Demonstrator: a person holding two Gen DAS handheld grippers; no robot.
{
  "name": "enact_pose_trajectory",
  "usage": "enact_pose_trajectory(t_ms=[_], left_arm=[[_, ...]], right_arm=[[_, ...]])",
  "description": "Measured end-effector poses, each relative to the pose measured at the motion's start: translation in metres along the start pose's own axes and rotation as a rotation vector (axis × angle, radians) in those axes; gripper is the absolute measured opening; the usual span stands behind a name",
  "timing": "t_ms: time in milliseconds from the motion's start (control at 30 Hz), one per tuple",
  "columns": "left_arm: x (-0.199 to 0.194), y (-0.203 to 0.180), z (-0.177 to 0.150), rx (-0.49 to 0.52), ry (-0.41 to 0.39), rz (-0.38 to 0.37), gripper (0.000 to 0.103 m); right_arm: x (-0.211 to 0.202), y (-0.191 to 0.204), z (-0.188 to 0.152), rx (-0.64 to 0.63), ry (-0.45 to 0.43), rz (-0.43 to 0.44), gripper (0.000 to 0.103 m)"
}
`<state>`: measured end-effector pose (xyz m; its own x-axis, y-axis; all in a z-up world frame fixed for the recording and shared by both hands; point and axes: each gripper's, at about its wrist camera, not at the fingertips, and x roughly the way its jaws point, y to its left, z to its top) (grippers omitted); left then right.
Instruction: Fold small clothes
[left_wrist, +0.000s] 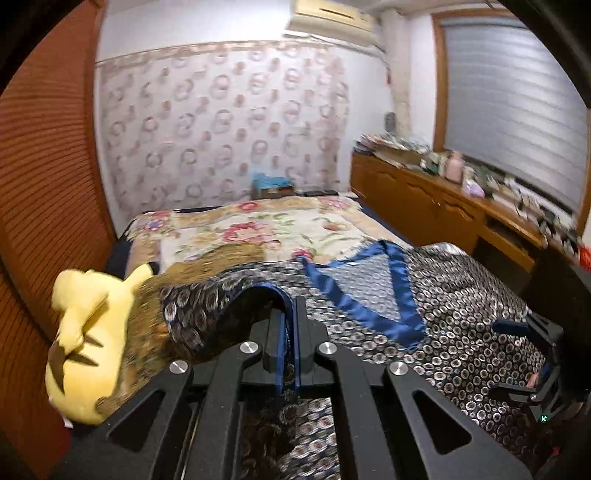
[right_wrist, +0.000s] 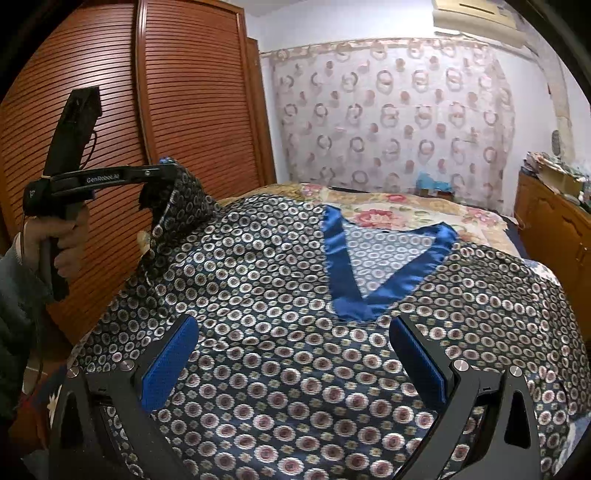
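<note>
Left hand: a hand (right_wrist: 64, 240) in a dark sleeve (right_wrist: 14, 295) gripped the handle of the left claw (right_wrist: 157, 188), raised beside the wardrobe (right_wrist: 184, 92).
Left claw: pressed together on a blue-trimmed edge of the shirt (right_wrist: 295, 332), lifting that corner clear of the bed (right_wrist: 424, 210).
Right claw: the right claw (right_wrist: 291, 365) hovered low over the cloth, tilted slightly downward, its blue pads (right_wrist: 170, 365) spread wide and holding nothing.
Shirt: it lay flat across the bed, dark with ringed dots; its blue V neckline (right_wrist: 373, 269) sat just beyond the right claw's tips.
Toy: a yellow plush (left_wrist: 88, 339) lay beside the lifted edge.
</note>
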<state>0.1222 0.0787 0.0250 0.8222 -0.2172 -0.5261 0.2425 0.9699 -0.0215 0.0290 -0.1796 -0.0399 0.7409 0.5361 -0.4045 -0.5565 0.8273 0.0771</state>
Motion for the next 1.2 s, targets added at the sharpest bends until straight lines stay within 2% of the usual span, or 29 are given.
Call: enact_pose_trajectory(t_ms=[100, 333, 500, 667, 733, 933, 1200], left_arm=[[0.012, -0.013, 0.001, 0.021, 0.034, -0.006, 0.006], [0.002, -0.019, -0.009, 0.03, 0.017, -0.008, 0.041], [-0.02, -0.004, -0.017, 0.004, -0.009, 0.02, 0.047], [-0.034, 0.011, -0.033, -0.04, -0.023, 0.05, 0.072], [-0.037, 0.016, -0.04, -0.063, -0.022, 0.061, 0.077], [-0.04, 0.025, -0.059, -0.106, -0.017, 0.087, 0.078], [-0.04, 0.037, -0.075, -0.153, 0.005, 0.12, 0.078]], right_arm=[[-0.003, -0.006, -0.002, 0.012, -0.002, -0.008, 0.103], [-0.004, -0.014, -0.004, 0.025, 0.005, -0.019, 0.103], [0.001, -0.01, 0.003, 0.014, 0.019, -0.016, 0.103], [0.014, -0.003, 0.023, -0.037, 0.043, 0.046, 0.102], [0.025, 0.002, 0.035, -0.07, 0.049, 0.067, 0.1], [0.084, 0.024, 0.068, -0.16, 0.105, 0.158, 0.098], [0.179, 0.052, 0.082, -0.198, 0.215, 0.17, 0.098]])
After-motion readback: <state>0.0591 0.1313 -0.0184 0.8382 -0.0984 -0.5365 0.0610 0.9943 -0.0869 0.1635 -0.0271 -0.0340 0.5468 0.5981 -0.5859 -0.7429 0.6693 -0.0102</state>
